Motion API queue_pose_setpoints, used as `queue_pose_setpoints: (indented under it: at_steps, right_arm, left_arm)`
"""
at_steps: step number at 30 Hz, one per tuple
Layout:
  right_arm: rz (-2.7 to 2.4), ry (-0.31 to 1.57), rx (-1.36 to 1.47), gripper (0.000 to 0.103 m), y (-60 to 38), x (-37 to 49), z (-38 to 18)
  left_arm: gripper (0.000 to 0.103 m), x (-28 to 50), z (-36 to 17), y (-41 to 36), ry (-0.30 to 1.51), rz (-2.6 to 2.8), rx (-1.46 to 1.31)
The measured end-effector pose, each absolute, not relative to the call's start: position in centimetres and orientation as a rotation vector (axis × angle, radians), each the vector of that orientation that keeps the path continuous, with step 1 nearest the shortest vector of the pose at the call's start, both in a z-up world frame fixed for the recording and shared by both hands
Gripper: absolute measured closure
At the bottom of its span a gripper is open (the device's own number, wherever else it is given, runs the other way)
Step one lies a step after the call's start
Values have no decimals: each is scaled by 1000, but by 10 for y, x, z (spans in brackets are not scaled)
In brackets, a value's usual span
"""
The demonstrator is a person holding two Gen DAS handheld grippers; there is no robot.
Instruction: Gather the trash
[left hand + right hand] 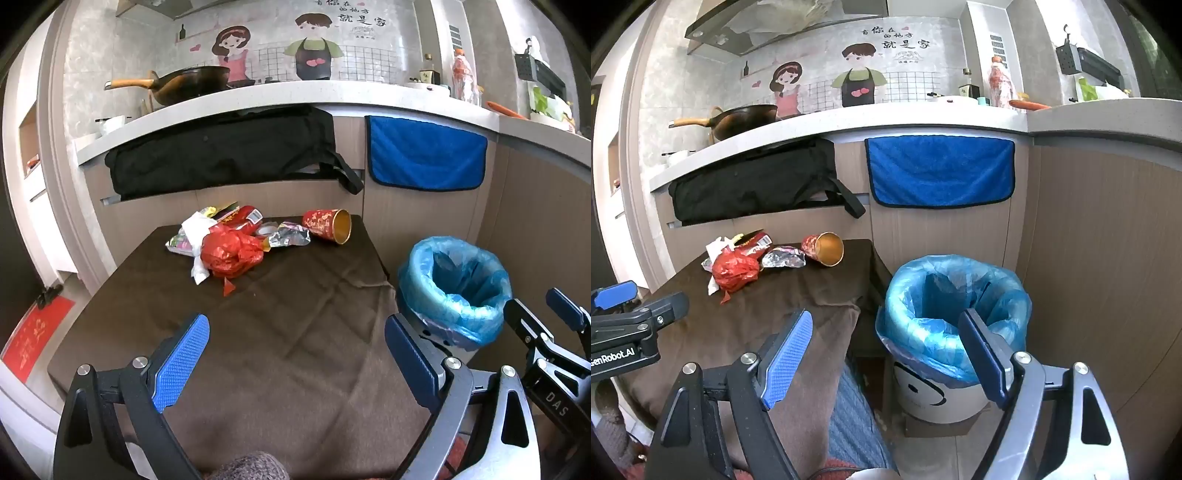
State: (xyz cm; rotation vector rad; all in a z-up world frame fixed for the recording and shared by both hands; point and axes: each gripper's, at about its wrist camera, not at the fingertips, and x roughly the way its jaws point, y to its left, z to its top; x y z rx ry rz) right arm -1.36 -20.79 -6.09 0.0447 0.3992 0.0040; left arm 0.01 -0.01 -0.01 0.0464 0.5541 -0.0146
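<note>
Bin (938, 398) interior hidden by blue liner (923, 332), wrappers (184, 243) partly buried under red bag (231, 254), mat (26, 343) cut off at edge

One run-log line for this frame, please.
stage: pre-grasp | left gripper: open, empty | right gripper: open, empty | trash pile: on table | bin: beside table

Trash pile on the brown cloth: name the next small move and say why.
Probably reach the left tool forward to the red plastic bag, the nearest piece of the pile. Both tools are open and empty, and the blue-lined bin beside the table holds nothing visible yet.
</note>
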Motion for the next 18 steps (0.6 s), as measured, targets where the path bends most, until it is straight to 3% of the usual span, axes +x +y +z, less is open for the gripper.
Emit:
queue_pose_setpoints:
  at_steps: [18]
  right_arm:
    - [0,402,50,24,-209,-14,-63]
  left_arm:
    - [7,-2,2,0,560,-19,45]
